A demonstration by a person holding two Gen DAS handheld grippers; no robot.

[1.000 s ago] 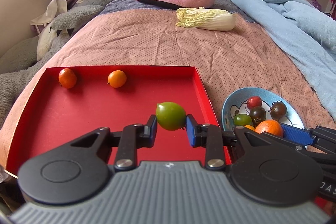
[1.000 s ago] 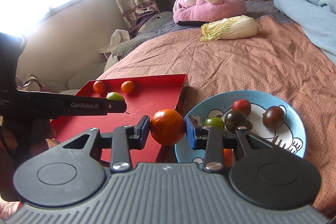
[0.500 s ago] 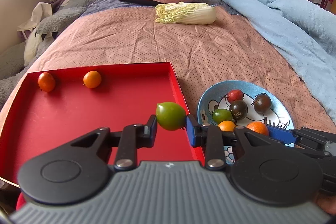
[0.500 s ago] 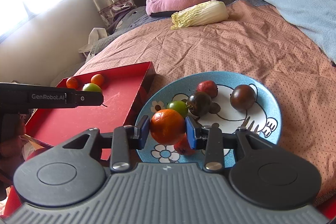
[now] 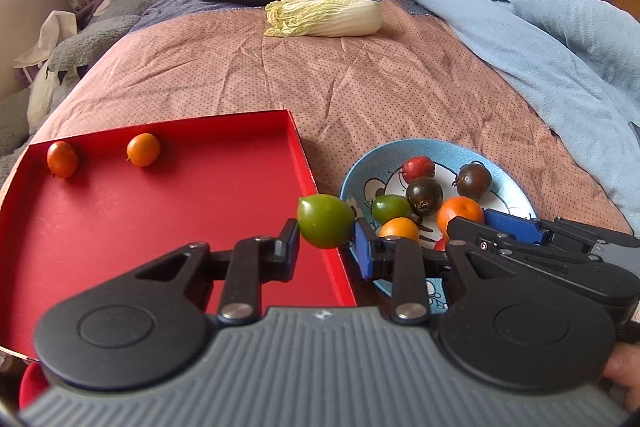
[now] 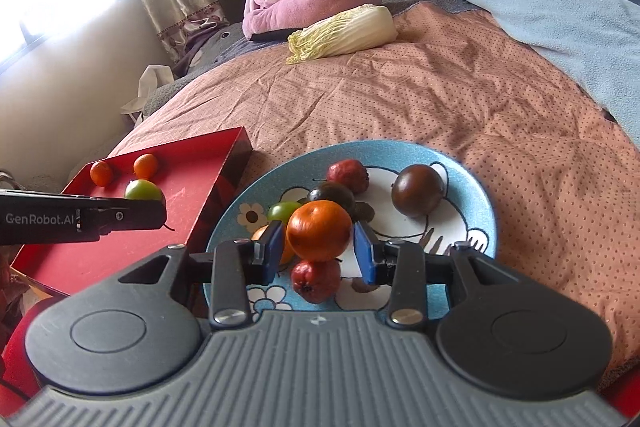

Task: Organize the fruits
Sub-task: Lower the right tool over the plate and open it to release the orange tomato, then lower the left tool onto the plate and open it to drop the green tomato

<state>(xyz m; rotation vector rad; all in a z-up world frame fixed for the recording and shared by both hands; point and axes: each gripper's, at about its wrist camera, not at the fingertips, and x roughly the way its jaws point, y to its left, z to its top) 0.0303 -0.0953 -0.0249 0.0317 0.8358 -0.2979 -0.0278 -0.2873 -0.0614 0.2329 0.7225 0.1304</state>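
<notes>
Bedding in salmon pink (image 5: pixel 360 75) fills most of both views, and on it a red tray (image 5: pixel 168 219) and a blue plate (image 6: pixel 472 195) are set side by side, the plate at three o'clock of the tray. A cabbage (image 5: pixel 324 15) is seen well apart at twelve o'clock. The left gripper (image 5: pixel 326 245) is clamped on a green fruit (image 5: pixel 325 219), which is held above the tray's plate-side rim, so open tray floor lies toward ten o'clock of the fingers. The fruit's long axis is set roughly across the jaws. The right gripper (image 6: pixel 320 251) is held over the near part of the plate, with an orange fruit (image 6: pixel 319 235) between its pads; the left pad is seen against the fruit, while a thin gap appears at the right pad, so the grip is judged to be loosening. The plate lies directly beneath this fruit, so the right hand is judged nearer to a set-down than the left.

Two small orange fruits (image 5: pixel 142 149) are lying at the tray's far edge. Part of the plate's contents is hidden behind the right gripper's jaws, and a red fruit (image 6: pixel 316 279) below the orange one is partly covered. Whether the orange fruit touches the fruit beneath cannot be told.
</notes>
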